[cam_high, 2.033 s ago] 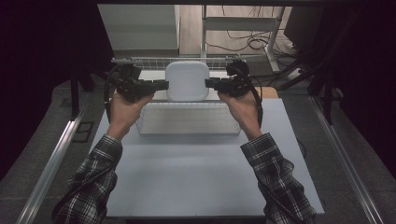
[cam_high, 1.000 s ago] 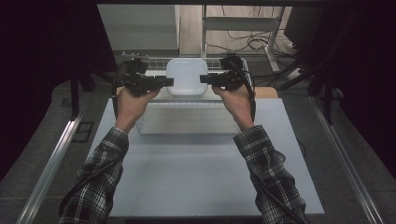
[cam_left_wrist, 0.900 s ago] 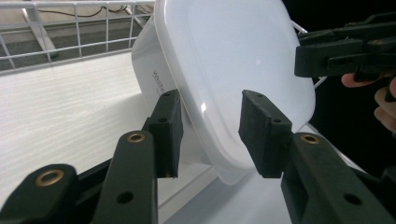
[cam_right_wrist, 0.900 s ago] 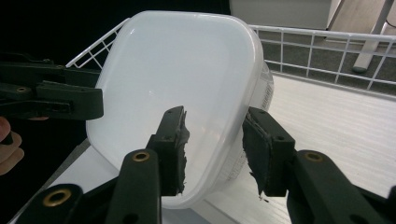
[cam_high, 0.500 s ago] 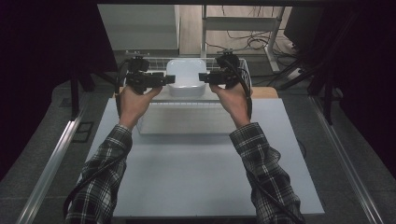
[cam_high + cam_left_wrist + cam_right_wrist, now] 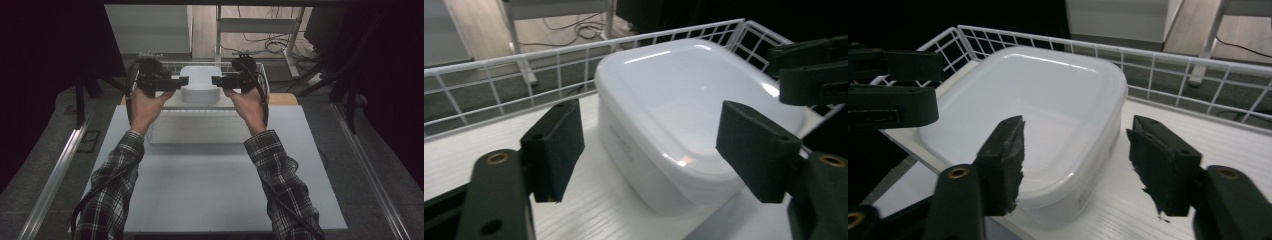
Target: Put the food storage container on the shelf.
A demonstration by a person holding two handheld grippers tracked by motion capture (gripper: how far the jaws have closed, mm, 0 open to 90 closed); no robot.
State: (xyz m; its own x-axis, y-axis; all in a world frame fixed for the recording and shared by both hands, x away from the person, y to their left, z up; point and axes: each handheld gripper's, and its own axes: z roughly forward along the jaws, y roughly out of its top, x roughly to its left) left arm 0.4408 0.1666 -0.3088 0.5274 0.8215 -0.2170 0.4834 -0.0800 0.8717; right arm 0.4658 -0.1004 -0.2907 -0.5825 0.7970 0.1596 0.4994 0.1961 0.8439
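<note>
A white rounded plastic container [image 6: 200, 82] rests inside a white wire basket [image 6: 260, 75] at the table's far edge. My left gripper [image 6: 181, 82] is at its left side and my right gripper [image 6: 218, 80] at its right, tips facing each other. In the left gripper view the left gripper [image 6: 651, 120] straddles a corner of the container [image 6: 684, 95], its pads apart from it. The right gripper [image 6: 1078, 140] straddles the container [image 6: 1033, 100] likewise. Both pairs of jaws have just been opening and stand open, gripping nothing.
The basket's wire rail [image 6: 524, 65] runs behind the container, close to both grippers. A pale rectangular panel [image 6: 190, 130] lies on the white table [image 6: 210, 185] just in front of the basket. Dark floor and metal rails flank the table.
Both hands carried the container away from the person into the basket. The jaws of both grippers then opened off its sides.
</note>
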